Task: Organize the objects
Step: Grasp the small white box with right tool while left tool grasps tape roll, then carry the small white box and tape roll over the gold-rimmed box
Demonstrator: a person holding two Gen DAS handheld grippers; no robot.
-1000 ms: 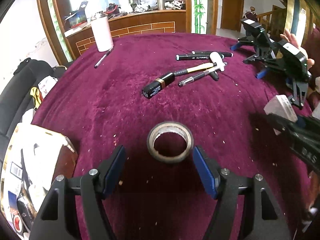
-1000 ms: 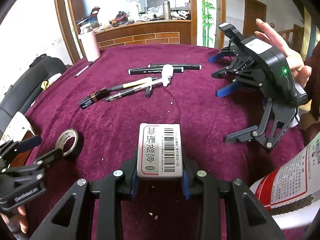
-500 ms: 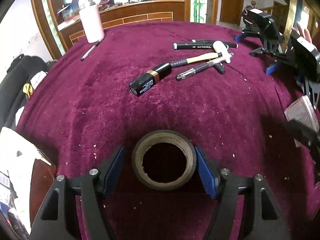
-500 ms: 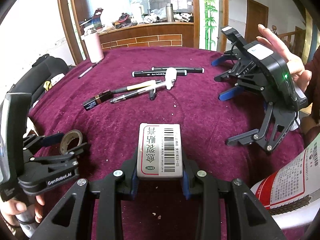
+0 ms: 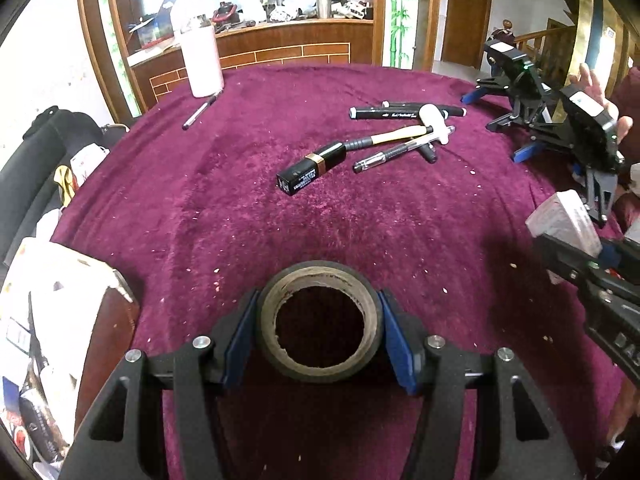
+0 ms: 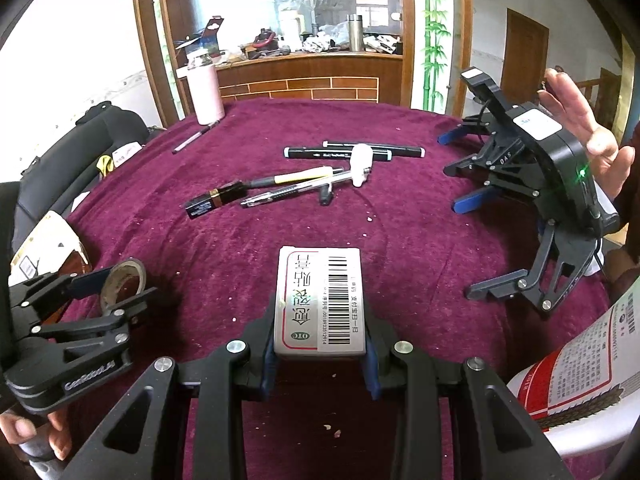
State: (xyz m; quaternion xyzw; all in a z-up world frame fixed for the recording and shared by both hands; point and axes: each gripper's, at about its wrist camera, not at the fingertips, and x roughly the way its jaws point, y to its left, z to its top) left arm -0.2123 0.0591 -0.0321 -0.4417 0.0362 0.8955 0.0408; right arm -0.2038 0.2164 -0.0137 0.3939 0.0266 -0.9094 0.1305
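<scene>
A roll of dark tape (image 5: 320,270) lies on the maroon tablecloth (image 5: 240,220) between the blue pads of my left gripper (image 5: 318,320). Its jaws are closing, and both pads touch the roll's outer sides. From the right wrist view the same left gripper (image 6: 108,284) sits at the left with the tape roll (image 6: 134,270) in it. My right gripper (image 6: 320,320) is shut on a white medicine box (image 6: 320,304) with a barcode, held above the cloth. That box (image 5: 568,220) also shows at the right edge of the left wrist view.
Mid-table lie a black tube (image 5: 312,168), a small white-headed hammer (image 5: 434,122), pens and two black markers (image 5: 384,112). A white tumbler (image 5: 202,62) stands at the back left. Another person's hand (image 6: 588,136) holds grippers (image 6: 532,168) at the right. A printed bag (image 5: 52,320) rests at the left edge.
My left gripper moved forward until the tape roll sat between its pads, and the jaws narrowed onto it. The right gripper kept still with the box.
</scene>
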